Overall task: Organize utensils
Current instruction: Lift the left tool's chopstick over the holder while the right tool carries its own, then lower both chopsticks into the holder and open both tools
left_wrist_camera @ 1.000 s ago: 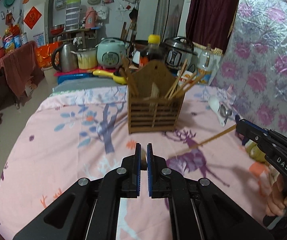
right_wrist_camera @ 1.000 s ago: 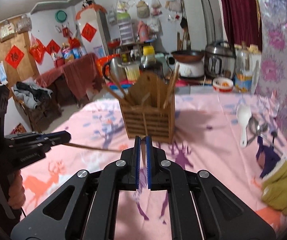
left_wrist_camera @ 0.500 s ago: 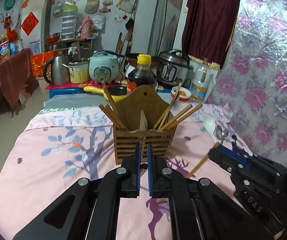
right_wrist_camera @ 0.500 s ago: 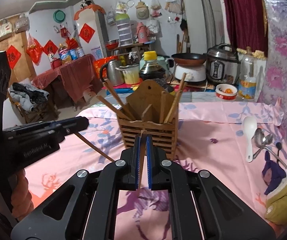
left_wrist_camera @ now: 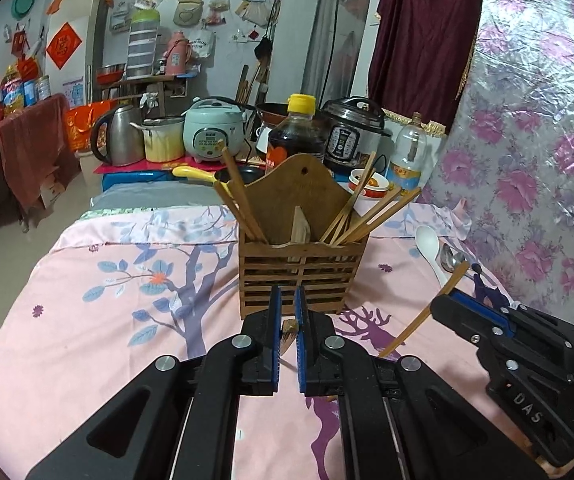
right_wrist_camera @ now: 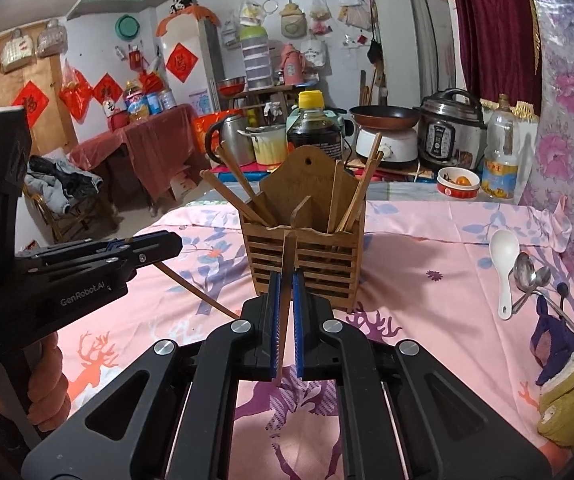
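Note:
A slatted wooden utensil holder (left_wrist_camera: 301, 272) (right_wrist_camera: 307, 260) stands on the pink tablecloth with several chopsticks leaning out of both of its compartments. My left gripper (left_wrist_camera: 287, 300) (right_wrist_camera: 175, 242) is shut on a chopstick (right_wrist_camera: 199, 292) just in front of the holder. My right gripper (right_wrist_camera: 285, 284) (left_wrist_camera: 441, 304) is shut on another chopstick (right_wrist_camera: 287, 272) (left_wrist_camera: 423, 316), whose upper end reaches the holder's front wall in the right wrist view. A white spoon (left_wrist_camera: 429, 248) (right_wrist_camera: 505, 264) and metal spoons (left_wrist_camera: 453, 258) (right_wrist_camera: 531, 276) lie to the right.
Behind the holder stand a dark sauce bottle (left_wrist_camera: 297, 136), rice cookers, a kettle (left_wrist_camera: 117, 140) and a small red bowl (right_wrist_camera: 459, 182). A yellow and purple cloth (right_wrist_camera: 563, 384) lies at the table's right edge. Flowered sheeting (left_wrist_camera: 527, 160) walls off the right side.
Both grippers have come closer to the holder, which now looms larger in both views. Each keeps its chopstick; the right one's chopstick now stands steeper.

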Demonstrator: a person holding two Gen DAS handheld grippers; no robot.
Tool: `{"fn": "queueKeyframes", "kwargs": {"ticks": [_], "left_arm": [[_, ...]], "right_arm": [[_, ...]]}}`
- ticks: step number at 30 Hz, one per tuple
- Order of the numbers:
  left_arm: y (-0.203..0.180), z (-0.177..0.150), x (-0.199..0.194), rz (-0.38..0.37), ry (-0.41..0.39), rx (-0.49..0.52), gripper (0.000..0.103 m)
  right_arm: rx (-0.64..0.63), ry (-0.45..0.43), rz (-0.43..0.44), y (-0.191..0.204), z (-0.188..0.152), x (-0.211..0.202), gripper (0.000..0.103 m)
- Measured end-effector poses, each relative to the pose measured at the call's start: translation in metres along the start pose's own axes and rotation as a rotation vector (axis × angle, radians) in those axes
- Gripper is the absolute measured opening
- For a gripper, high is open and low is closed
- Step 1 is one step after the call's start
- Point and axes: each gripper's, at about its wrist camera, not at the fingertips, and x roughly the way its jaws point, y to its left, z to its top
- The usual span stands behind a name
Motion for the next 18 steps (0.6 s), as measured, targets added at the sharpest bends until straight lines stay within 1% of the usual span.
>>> {"fn": "queueKeyframes", "kwargs": {"ticks": [6,11,13,18], "left_arm": [[0.003,-0.002,0.001,0.000,0.002,-0.007,0.007],[0.009,0.000,-0.002,-0.009,0.003,-0.036,0.006],[0.011,0.002,-0.005,-0.025,0.003,-0.048,0.006],[0.011,0.010,-0.016,-0.032,-0.017,-0.058,0.006]], "right_arm": [[0.019,-0.006,-0.004,-0.005,-0.002,-0.002,0.007],[0.035,-0.021,-0.005,-0.008,-0.001,-0.005,0.007],[0.033,-0.036,-0.020,-0.009,0.000,-0.008,0.006],[0.028,-0.070,-0.031,-0.009,0.004,-0.017,0.006]]}}
